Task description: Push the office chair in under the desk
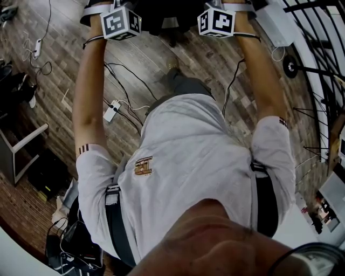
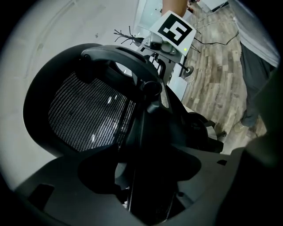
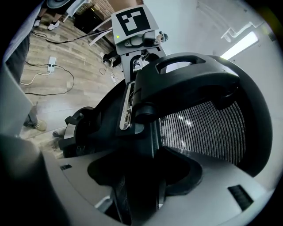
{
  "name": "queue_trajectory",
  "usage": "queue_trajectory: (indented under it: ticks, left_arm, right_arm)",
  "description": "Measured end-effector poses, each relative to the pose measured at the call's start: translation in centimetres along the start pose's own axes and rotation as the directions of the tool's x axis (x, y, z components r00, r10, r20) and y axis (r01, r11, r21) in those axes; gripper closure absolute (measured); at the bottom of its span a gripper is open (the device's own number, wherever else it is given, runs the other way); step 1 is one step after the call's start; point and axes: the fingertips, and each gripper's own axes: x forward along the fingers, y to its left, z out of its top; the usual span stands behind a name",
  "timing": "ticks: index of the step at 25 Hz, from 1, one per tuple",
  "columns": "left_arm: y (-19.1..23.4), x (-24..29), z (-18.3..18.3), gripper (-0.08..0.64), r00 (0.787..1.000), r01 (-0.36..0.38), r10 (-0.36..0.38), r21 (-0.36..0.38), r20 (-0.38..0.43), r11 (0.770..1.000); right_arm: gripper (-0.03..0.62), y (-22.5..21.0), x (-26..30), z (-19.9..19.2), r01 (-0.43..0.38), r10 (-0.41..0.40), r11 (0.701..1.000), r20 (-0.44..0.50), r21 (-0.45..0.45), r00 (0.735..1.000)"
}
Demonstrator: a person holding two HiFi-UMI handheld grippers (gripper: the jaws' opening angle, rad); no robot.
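Observation:
The black office chair (image 1: 168,15) shows only as a dark shape at the head view's top edge, between the two marker cubes. Its mesh back (image 2: 88,114) and headrest (image 2: 119,57) fill the left gripper view, and the same mesh back (image 3: 208,128) fills the right gripper view. My left gripper (image 2: 148,176) is shut on the chair's back frame from one side. My right gripper (image 3: 137,185) is shut on that frame from the other side. Each gripper sees the other's marker cube (image 2: 174,28) (image 3: 132,22) across the chair. No desk can be made out.
Wood-pattern floor (image 1: 59,91) lies below, with a white power strip (image 1: 110,111) and loose cables by my feet. A white-framed stand (image 1: 21,145) is at the left, bags (image 1: 70,237) at the lower left, and a black metal rack (image 1: 318,64) at the right.

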Motion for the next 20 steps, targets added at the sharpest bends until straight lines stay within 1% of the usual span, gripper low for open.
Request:
queue_trajectory:
  ticks: [4, 6, 12, 20]
  left_arm:
    - [1.6, 3.0, -1.5, 0.233, 1.0, -0.007, 0.007, -0.008, 0.01, 1.0]
    - [2.3, 4.5, -2.1, 0.232, 1.0, -0.009, 0.01, -0.01, 0.016, 1.0]
    - [4.5, 8.2, -3.3, 0.23, 0.998, -0.022, 0.022, -0.014, 0.06, 1.0]
    - [7.1, 14.7, -5.2, 0.229, 0.994, -0.038, 0.04, -0.02, 0.103, 0.999]
  right_arm:
    - [0.339, -1.1, 3.2, -0.4, 0.01, -0.011, 1.0, 0.01, 0.013, 1.0]
    - [0.339, -1.6, 4.8, -0.9, 0.015, -0.015, 1.0, 0.011, 0.006, 1.0]
    - [0.339, -3.2, 8.3, -1.9, 0.038, -0.038, 0.999, -0.009, 0.018, 0.999]
    - [0.339, -5.2, 14.4, -4.1, 0.045, -0.045, 0.999, -0.012, 0.02, 0.999]
